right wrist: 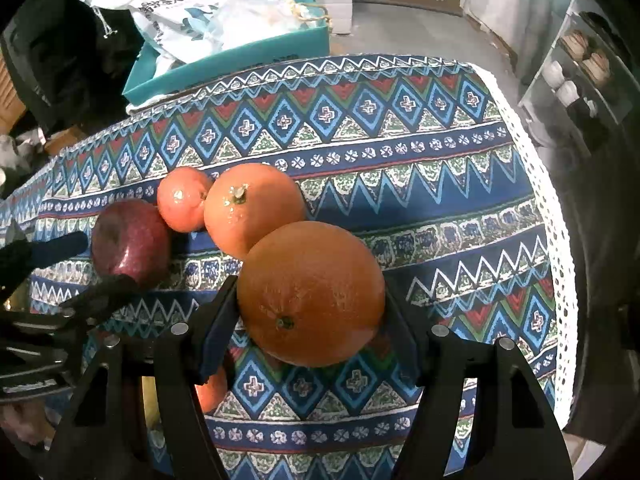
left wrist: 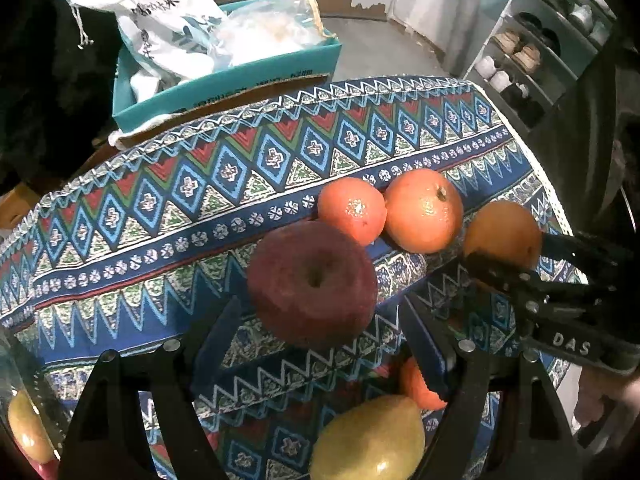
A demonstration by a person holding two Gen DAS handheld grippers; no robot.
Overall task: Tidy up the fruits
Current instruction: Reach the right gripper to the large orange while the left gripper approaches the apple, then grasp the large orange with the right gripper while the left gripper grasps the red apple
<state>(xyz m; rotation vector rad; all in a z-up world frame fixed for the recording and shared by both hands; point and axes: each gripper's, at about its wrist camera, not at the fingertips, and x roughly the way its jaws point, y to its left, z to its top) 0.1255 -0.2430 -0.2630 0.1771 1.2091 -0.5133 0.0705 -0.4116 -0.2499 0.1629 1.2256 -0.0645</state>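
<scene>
While the left tongs [left wrist: 316,320] grip one dark red apple [left wrist: 312,284] between their blue pads, the right tongs [right wrist: 310,312] clamp one large orange [right wrist: 310,292]; both fruits sit low over the patterned cloth [right wrist: 420,152] that covers the bench, though whether either touches the cloth cannot be told. Just beyond them lie two more orange-coloured fruits side by side and touching: a smaller tangerine [right wrist: 182,200] and a mid-sized orange with a stem stub [right wrist: 252,204]. In the right wrist view the apple stands just left of the tangerine.

Nearer the left camera there are three further fruits, all partly hidden: a yellow-green pear [left wrist: 368,440], cut off by the bottom edge; a small orange fruit [left wrist: 418,388] mostly behind the right-hand finger; and a yellow-red fruit [left wrist: 28,428] at the far left, seen through something clear and hard to make out. The small orange fruit also peeps out behind the right tongs' left finger in the other view.

Past the far edge of the bench stands one teal box [left wrist: 240,80] holding white printed bags [left wrist: 160,20] (their lettering is too blurred to read). A shoe rack [left wrist: 532,52] with several pairs stands at the right, curved by the lens
</scene>
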